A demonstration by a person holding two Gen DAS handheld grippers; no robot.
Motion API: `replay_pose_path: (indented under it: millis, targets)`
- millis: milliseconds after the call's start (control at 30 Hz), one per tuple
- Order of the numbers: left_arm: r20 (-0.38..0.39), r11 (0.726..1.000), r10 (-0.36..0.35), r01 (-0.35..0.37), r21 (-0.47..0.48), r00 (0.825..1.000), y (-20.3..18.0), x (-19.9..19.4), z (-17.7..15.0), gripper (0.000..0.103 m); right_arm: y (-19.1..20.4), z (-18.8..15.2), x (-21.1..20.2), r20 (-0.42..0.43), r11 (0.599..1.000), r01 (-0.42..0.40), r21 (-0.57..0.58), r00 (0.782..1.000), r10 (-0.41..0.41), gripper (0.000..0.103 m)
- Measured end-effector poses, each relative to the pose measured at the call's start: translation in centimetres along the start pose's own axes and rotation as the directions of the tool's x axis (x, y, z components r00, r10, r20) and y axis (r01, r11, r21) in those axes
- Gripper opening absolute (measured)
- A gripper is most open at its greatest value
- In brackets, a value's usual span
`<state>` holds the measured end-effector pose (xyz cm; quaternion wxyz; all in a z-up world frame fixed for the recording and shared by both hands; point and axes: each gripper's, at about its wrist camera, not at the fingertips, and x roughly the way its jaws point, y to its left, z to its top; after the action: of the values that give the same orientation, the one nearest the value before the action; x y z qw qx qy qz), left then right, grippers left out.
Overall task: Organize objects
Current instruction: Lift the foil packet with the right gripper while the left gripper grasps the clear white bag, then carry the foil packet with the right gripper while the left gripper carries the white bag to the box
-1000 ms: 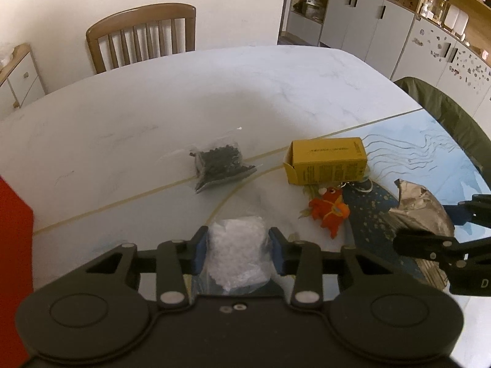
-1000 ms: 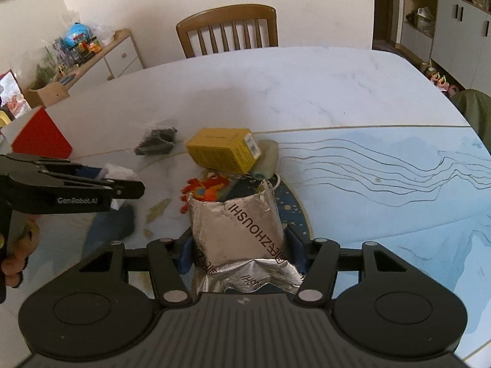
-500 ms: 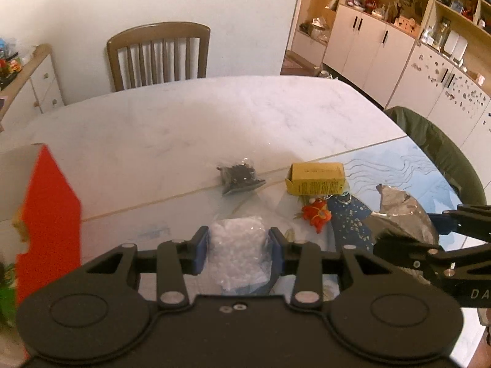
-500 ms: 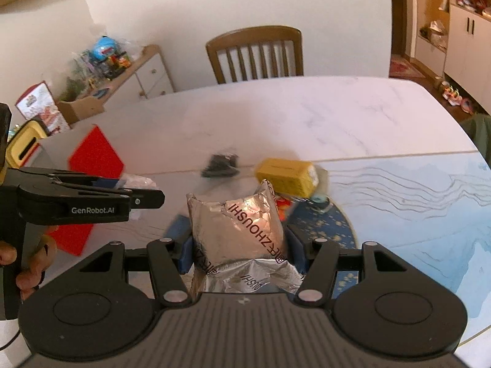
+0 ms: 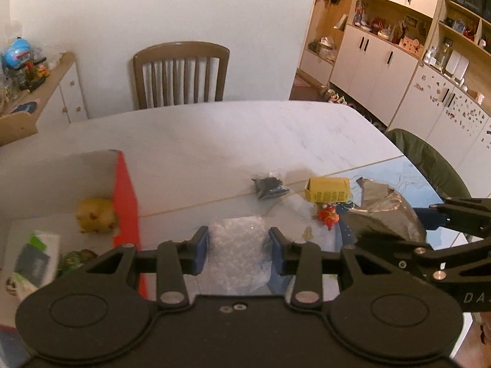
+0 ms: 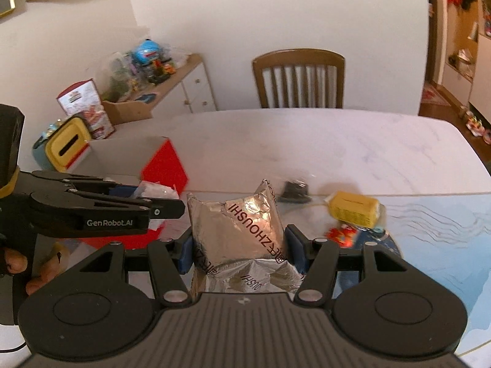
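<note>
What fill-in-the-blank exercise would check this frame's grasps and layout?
1. The right gripper is shut on a ____ foil bag.
2. The left gripper is shut on a bag of ____ bits.
3. The open box has a ____ outer side.
4. The yellow carton lies on the ____.

Answers: silver; white; red; table

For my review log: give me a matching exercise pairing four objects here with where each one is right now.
Things:
1. silver foil packet
2. clear bag of white bits
3. yellow box
4. yellow plush toy

Places:
A. inside the red-sided box
B. lying on the table
C. in the left gripper
D. in the right gripper

Pairs: 1-D, 2-C, 3-B, 4-A
</note>
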<state>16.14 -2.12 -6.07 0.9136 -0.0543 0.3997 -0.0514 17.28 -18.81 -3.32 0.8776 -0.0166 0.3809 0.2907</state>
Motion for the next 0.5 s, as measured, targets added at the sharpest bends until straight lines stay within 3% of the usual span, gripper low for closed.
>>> replay_pose_path:
  millis: [500]
  targets:
    - [0.045,0.998,0.059,-0.057,-0.040,0.997,6.7,-5.2,-0.4,0.040,9.3,2.7,1.5,0.009,0.989,-0.088,-0.115,0.996,0.090,0.059]
